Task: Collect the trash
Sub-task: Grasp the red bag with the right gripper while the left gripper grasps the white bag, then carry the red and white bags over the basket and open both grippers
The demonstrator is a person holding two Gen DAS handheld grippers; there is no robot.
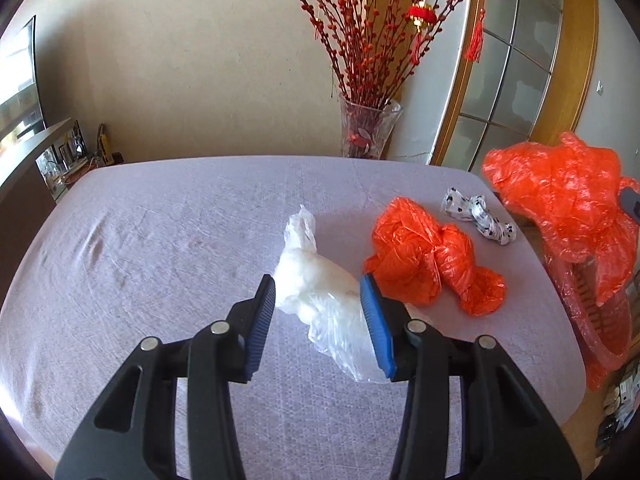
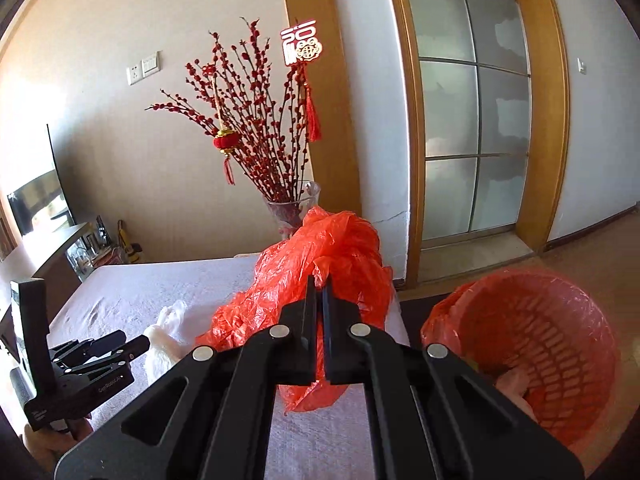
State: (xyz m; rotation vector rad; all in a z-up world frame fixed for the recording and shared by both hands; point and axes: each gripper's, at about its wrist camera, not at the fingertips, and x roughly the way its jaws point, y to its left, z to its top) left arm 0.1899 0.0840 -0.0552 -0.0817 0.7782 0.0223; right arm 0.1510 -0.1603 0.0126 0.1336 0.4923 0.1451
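Observation:
A crumpled white plastic bag [image 1: 316, 292] lies on the lilac-covered table [image 1: 140, 240]. My left gripper [image 1: 318, 284] stands open over it, one blue pad on each side of the bag, and I cannot tell whether they touch it. To the right lie a crumpled orange bag [image 1: 432, 256] and a black-and-white spotted wrapper [image 1: 480, 218]. My right gripper [image 2: 319, 280] is shut on a second orange plastic bag [image 2: 344, 252], held up above the table's right edge. An orange mesh basket [image 2: 540, 344] lined with orange plastic stands off that edge.
A glass vase [image 1: 368, 132] of red branches stands behind the table's far edge. A frosted glass door [image 2: 472, 140] in a wooden frame is on the right. A low cabinet [image 1: 36, 152] with clutter is on the left.

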